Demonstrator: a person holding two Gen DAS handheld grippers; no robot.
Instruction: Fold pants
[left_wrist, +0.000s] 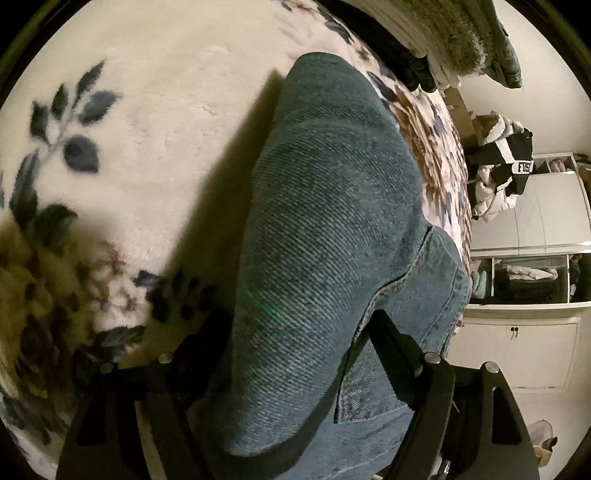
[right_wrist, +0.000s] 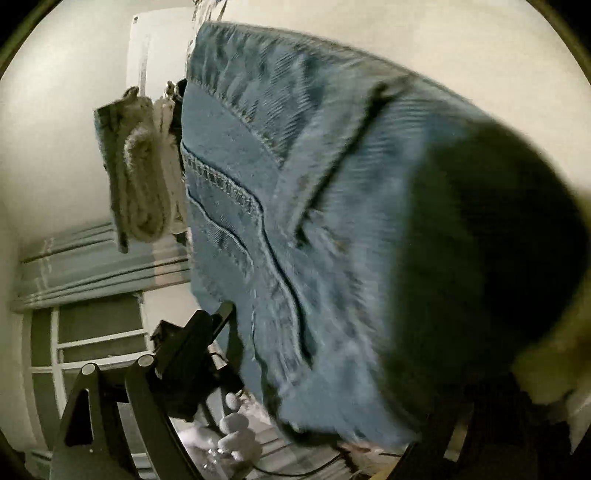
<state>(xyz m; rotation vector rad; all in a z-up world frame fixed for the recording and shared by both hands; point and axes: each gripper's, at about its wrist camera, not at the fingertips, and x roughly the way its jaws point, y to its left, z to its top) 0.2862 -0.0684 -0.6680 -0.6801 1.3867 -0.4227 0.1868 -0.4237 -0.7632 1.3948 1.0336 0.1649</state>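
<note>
pants: blue denim jeans lie draped over a cream plush blanket printed with dark leaves and brown flowers; in the left wrist view the cloth rises in a long rounded hump from the bottom of the frame toward the top.
pants surface: coarse diagonal weave, a stitched seam and a pocket edge on the right side of the hump; a dark shadow falls on the blanket to its left.
pants, right wrist view: the jeans fill most of the frame, blurred, with a stitched hem at the top, a double-stitched curved seam and a dark fold line running down the middle; the right part is in deep shadow.
left gripper: left gripper has its black fingers spread wide, one on each side of the denim hump; the cloth sits between them, pads not pressing it.
right gripper: right gripper also stands wide; only its left finger shows clearly, the other side is lost in shadow; denim lies in front of the gap.
shelves: white cabinet at the right edge, its open compartment holding folded pale clothing; contents otherwise too small to tell.
other: a black and white jacket sits beyond the bed edge.
</note>
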